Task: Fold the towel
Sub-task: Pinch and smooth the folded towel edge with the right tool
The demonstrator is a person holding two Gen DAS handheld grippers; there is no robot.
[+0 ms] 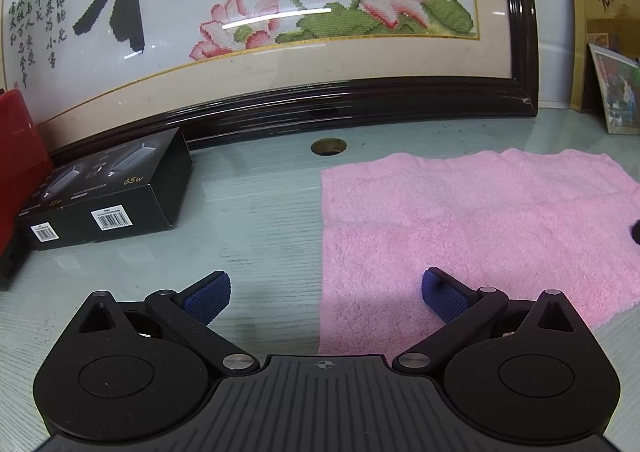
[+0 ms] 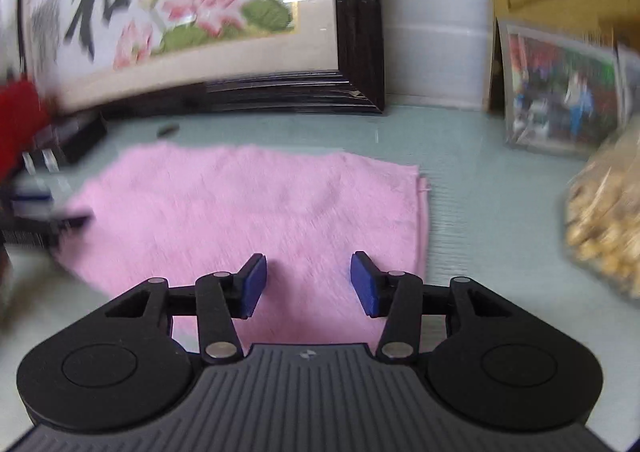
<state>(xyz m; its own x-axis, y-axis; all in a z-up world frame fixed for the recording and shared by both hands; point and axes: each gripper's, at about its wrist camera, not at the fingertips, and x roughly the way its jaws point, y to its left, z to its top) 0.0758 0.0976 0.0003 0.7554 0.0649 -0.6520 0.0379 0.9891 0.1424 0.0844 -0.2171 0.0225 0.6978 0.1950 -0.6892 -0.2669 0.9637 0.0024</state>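
A pink towel (image 1: 472,228) lies flat on the pale green table; it also shows in the right wrist view (image 2: 256,211), where it looks folded double along its right edge. My left gripper (image 1: 326,294) is wide open and empty, hovering over the towel's near left edge, one pad over bare table and one over the towel. My right gripper (image 2: 308,280) is open and empty, just above the towel's near edge toward its right side. The left gripper's tip (image 2: 48,207) shows blurred at the towel's left side in the right wrist view.
A large framed embroidery (image 1: 280,11) leans against the back wall. Two black boxes (image 1: 104,191) and a red object (image 1: 16,155) sit at the left. A cable hole (image 1: 328,146) is in the table. A photo frame (image 2: 560,91) and a bag of nuts (image 2: 608,228) stand at the right.
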